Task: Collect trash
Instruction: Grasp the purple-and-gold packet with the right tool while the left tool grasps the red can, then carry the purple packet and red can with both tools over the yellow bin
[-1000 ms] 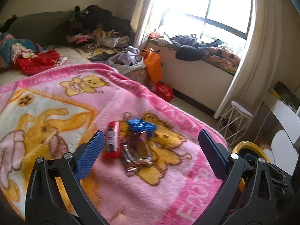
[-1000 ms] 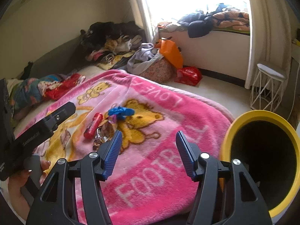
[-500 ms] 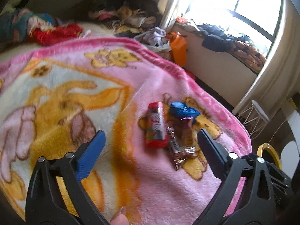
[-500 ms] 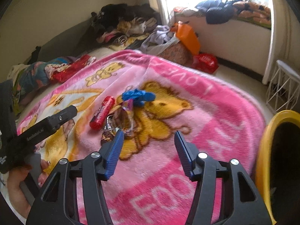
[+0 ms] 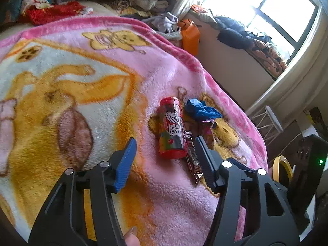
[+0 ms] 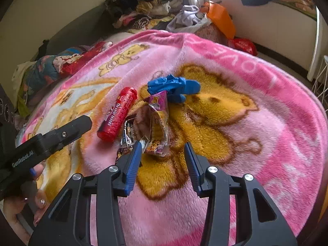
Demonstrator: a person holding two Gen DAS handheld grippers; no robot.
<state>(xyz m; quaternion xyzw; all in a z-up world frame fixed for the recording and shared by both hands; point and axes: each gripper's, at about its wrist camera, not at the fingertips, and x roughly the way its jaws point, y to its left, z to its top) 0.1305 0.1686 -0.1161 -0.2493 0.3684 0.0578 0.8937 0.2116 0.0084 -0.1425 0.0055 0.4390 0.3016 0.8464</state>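
A small pile of trash lies on the pink bear blanket (image 5: 86,94): a red candy tube (image 5: 171,129) (image 6: 117,114), a crumpled blue glove (image 5: 199,108) (image 6: 173,87), a purple snack wrapper (image 6: 158,123) and a dark foil wrapper (image 5: 193,164) (image 6: 128,134). My left gripper (image 5: 166,146) is open, its jaws on either side of the red tube's near end. My right gripper (image 6: 163,153) is open just short of the purple wrapper. The left gripper's body (image 6: 49,139) shows at the left of the right wrist view.
A yellow-rimmed bin (image 5: 281,167) stands on the floor past the bed's right edge. Clothes are heaped at the bed's far end (image 6: 143,6). An orange bag (image 6: 221,18) and a red bag (image 6: 244,45) lie on the floor by the window wall.
Both grippers have moved forward and down toward the trash pile. The left gripper has narrowed and now brackets the red tube; the bin has slid out of the right view.
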